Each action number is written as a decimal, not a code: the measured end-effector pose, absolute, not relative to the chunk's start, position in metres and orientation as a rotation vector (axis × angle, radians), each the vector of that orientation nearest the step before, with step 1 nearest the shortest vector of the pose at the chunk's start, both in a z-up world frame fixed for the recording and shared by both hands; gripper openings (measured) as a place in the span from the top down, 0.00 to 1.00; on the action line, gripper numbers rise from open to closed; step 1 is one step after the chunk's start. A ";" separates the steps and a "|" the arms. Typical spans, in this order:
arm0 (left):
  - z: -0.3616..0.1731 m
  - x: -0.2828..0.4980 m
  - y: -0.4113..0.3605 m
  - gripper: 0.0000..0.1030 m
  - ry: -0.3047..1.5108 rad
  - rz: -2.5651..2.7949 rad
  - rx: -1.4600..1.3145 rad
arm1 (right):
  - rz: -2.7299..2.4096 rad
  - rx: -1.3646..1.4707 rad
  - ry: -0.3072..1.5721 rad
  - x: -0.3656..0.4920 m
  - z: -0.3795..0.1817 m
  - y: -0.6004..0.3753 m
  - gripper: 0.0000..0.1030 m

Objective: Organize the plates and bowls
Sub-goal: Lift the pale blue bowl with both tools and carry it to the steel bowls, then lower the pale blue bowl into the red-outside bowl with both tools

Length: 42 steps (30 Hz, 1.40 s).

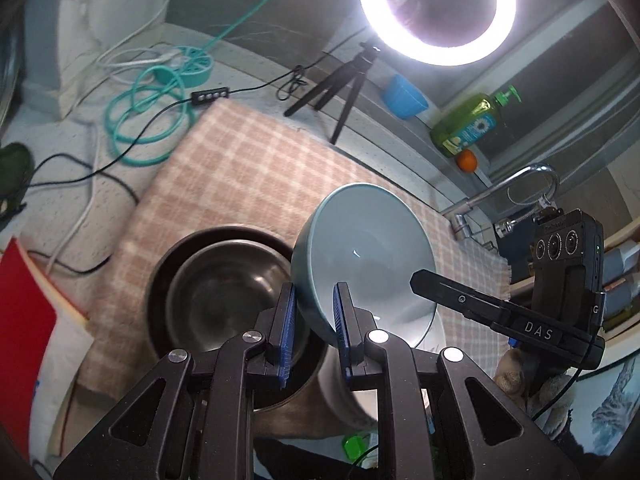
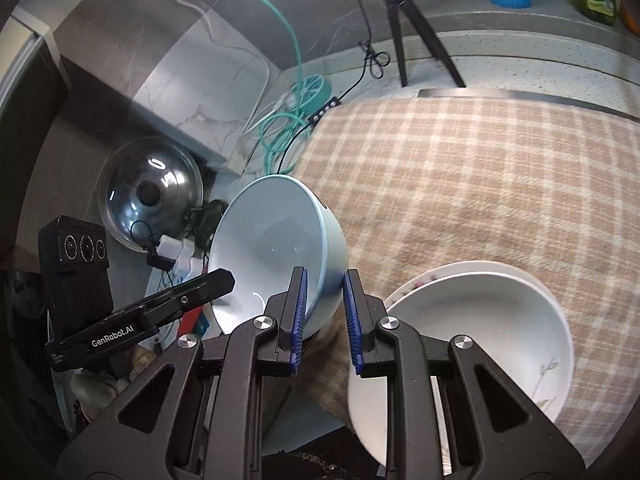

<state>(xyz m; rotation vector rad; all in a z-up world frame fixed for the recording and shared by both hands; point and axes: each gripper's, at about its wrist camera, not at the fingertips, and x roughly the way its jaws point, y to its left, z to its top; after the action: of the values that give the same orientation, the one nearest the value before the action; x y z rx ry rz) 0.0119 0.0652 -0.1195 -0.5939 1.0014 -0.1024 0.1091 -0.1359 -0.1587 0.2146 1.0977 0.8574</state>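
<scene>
Under held bowl (image 1: 360, 248), steel bowls (image 1: 224, 280)

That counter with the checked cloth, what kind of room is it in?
Most likely a home kitchen. A curved tap stands at the counter's edge, a green bottle of dish soap sits on the ledge behind, and bowls, such as the pale blue bowl and a steel bowl, are out on the cloth.

"DAS": right gripper (image 1: 416, 280) | "GenRobot.AI": left gripper (image 2: 228, 278)
</scene>
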 end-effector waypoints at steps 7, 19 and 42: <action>-0.129 -0.005 0.087 0.84 1.008 -0.049 -0.624 | 0.889 0.151 1.129 0.096 -0.172 -0.101 0.81; -0.147 -0.020 0.107 0.84 1.041 -0.014 -0.648 | 0.892 0.074 1.179 0.090 -0.196 -0.069 0.81; -0.158 -0.019 0.111 0.84 1.082 -0.003 -0.636 | 0.870 -0.004 1.173 0.086 -0.203 -0.053 0.79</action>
<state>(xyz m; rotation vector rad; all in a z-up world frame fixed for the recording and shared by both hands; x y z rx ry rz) -0.0193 0.1114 -0.1582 -0.6356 1.0821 -0.0030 0.0863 -0.0531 -0.2032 -0.0035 1.1732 0.8695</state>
